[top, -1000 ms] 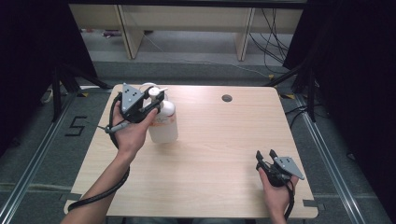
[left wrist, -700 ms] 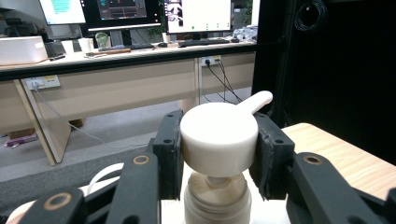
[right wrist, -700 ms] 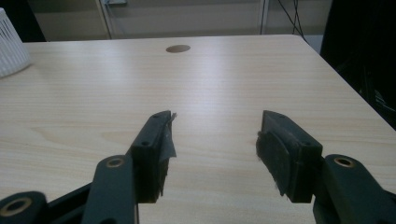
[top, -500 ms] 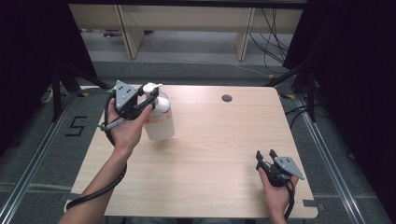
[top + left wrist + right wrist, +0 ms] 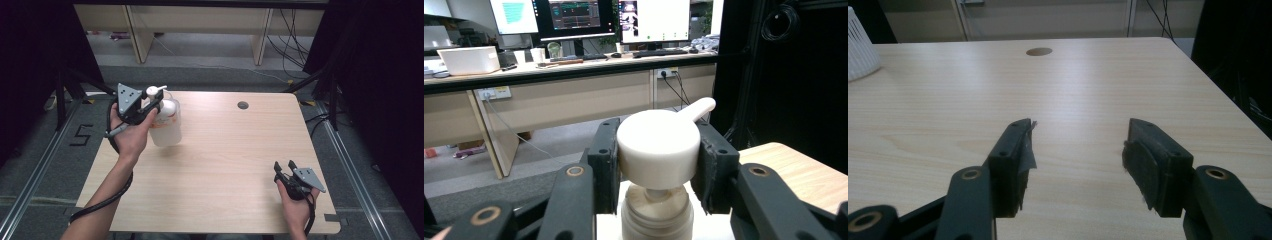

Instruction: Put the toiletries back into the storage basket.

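A white pump bottle [image 5: 166, 125] stands at the far left of the wooden table [image 5: 225, 165]. My left gripper [image 5: 150, 103] is shut on its round pump head [image 5: 658, 147], one black jaw pressing on each side, and the spout points away past them. Below the head, the bottle's neck [image 5: 656, 212] shows between the jaws. Whether the bottle's base touches the table I cannot tell. My right gripper [image 5: 284, 165] rests near the table's front right corner, held in a hand. It stands open [image 5: 1078, 150] with nothing between its pads.
A round cable hole [image 5: 243, 105] sits in the table near its far edge, also ahead of the right gripper [image 5: 1039, 51]. A white ribbed object [image 5: 858, 50] is at the left edge of the right gripper view. Desks with monitors [image 5: 574, 20] stand beyond the table.
The left hand has shifted the bottle a little to the left, still gripping the pump head. The right hand and its gripper have stayed where they were.
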{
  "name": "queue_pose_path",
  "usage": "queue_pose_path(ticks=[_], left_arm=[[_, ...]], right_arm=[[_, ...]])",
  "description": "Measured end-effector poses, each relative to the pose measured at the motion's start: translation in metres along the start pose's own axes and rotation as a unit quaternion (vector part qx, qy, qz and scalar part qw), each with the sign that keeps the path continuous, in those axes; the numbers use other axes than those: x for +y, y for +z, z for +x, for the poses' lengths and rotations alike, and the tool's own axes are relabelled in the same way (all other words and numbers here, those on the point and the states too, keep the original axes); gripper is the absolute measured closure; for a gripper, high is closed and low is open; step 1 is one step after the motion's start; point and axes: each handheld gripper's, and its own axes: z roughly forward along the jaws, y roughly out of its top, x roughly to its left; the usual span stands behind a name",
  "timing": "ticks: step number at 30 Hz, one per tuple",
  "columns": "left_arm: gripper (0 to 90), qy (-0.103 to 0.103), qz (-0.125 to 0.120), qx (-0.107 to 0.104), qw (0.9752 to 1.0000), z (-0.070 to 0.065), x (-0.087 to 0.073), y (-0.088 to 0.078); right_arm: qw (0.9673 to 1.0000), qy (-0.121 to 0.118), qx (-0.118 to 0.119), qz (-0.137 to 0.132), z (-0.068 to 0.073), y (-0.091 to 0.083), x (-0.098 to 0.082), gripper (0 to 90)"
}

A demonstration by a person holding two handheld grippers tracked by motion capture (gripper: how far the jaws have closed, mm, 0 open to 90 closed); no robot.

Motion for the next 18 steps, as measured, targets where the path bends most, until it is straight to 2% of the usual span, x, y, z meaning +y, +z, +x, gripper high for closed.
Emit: queue_pose_path(ticks=[18], left_arm=[[58.6,0.003,-0.007,0.016,0.9999,0.011,0.004,0.005]], right_arm=[[1.0000,-0.002,0.002,0.000,0.000,0.000,0.000,45.0]])
